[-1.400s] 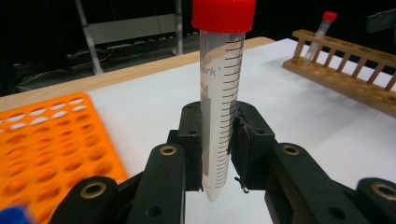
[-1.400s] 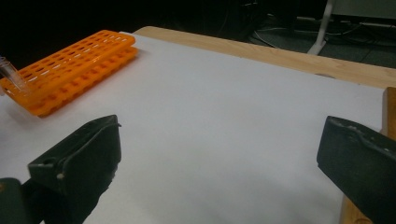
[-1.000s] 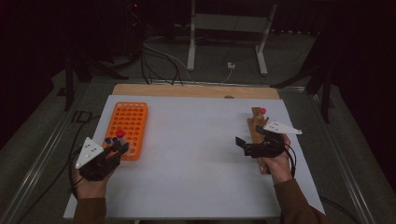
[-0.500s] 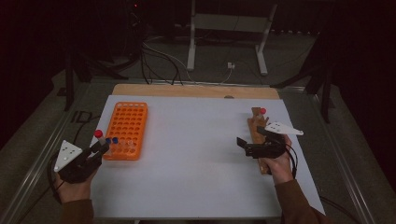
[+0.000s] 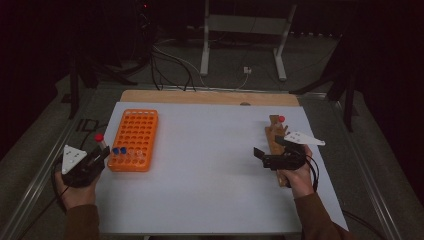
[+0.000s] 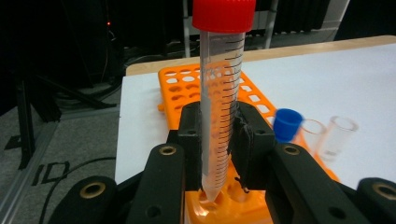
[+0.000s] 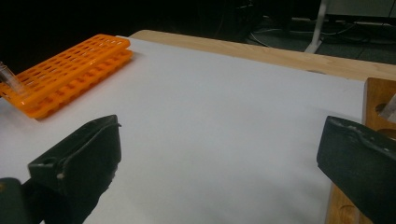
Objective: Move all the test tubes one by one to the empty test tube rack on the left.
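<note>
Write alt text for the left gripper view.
A black claw grips a clear plastic tube with a red cap, held upright, its pointed tip just above the near end of an orange rack. Beside it in the rack stand a blue-capped tube and two open tubes.

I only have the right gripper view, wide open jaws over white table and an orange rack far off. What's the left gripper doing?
Observer: The left gripper is shut on a red-capped tube, upright, at the orange rack's near left corner.
Operator: Is it seated in a hole?
Observer: Not seated; in the left gripper view its tip hangs right at a near-corner hole.
Operator: Anything already in the rack?
Observer: Two blue-capped tubes in the near row, with clear uncapped ones beside them.
</note>
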Action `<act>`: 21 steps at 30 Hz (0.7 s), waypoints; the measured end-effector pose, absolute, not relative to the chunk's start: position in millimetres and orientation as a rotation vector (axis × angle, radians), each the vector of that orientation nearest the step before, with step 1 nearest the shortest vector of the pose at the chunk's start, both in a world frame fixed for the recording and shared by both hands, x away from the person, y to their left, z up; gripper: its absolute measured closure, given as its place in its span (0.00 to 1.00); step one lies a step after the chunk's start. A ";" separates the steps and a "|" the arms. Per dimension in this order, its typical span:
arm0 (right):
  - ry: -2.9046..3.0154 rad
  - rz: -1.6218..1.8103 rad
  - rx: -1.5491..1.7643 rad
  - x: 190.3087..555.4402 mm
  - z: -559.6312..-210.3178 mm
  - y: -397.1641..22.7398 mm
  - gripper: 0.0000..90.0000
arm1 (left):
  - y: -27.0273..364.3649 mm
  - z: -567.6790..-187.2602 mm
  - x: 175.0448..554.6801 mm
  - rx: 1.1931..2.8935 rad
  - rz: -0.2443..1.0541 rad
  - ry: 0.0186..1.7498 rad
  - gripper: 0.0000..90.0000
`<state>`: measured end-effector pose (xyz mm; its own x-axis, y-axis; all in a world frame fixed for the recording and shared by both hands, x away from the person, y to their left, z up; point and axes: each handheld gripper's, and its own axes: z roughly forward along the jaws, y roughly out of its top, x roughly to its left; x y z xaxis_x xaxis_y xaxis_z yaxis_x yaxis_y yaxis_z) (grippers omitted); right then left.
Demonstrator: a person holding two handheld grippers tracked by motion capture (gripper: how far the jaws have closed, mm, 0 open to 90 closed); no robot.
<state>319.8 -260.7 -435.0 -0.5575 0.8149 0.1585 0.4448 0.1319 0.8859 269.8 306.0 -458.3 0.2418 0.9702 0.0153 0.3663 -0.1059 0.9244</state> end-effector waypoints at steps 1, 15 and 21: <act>2.054 1.402 1.219 319.7 -435.3 -260.7 0.00 | 306.6 -459.4 272.7 1.636 0.861 1.271 0.83; 2.048 1.414 1.222 318.8 -437.5 -263.9 0.00 | 305.3 -479.9 294.6 1.676 0.789 1.306 0.83; 2.048 1.418 1.223 318.0 -437.4 -265.2 0.00 | 305.5 -491.4 295.2 1.795 0.769 1.328 0.83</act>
<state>318.0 -265.2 -437.4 -0.5578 0.8122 0.1709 0.4456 0.1193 0.8872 295.2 305.5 -491.4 0.2775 0.9603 0.0280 0.5020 -0.1698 0.8481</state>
